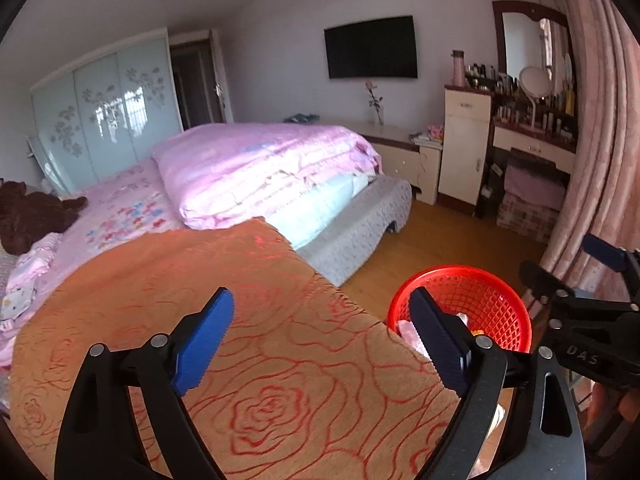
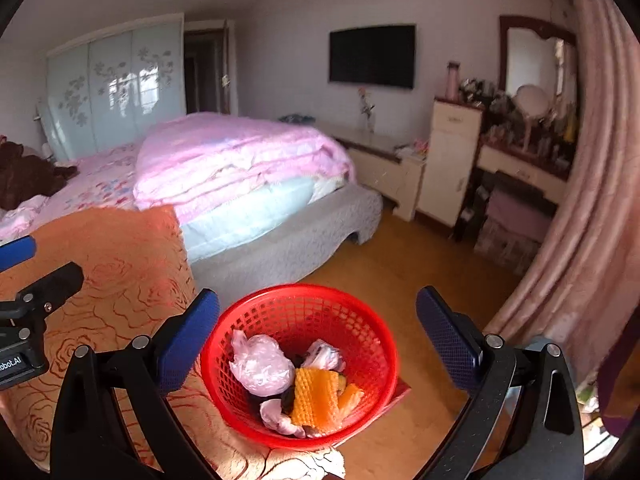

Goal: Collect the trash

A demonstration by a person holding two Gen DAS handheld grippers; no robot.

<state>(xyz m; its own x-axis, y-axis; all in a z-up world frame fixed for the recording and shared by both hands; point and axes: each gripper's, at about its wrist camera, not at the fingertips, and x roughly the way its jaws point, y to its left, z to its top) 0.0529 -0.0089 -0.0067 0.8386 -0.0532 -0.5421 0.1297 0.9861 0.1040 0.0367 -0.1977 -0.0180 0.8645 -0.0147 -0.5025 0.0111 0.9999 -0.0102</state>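
A red mesh basket (image 2: 300, 312) stands on the floor beside the bed and holds crumpled pale plastic bags (image 2: 260, 366), an orange foam net (image 2: 316, 398) and other scraps. My right gripper (image 2: 318, 340) hangs open and empty right above it. The basket also shows in the left wrist view (image 1: 480, 296), partly behind my finger. My left gripper (image 1: 324, 340) is open and empty over the orange rose-patterned blanket (image 1: 260, 360). Each gripper shows at the edge of the other's view: the right one (image 1: 560, 276) and the left one (image 2: 24, 272).
The bed carries a folded pink quilt (image 1: 260, 168) and a brown plush toy (image 1: 28, 212). A low cabinet (image 1: 400, 144), a dresser with mirror (image 1: 532, 120) and a pink curtain (image 1: 600, 140) line the far and right sides. Wooden floor (image 2: 420, 272) lies between bed and dresser.
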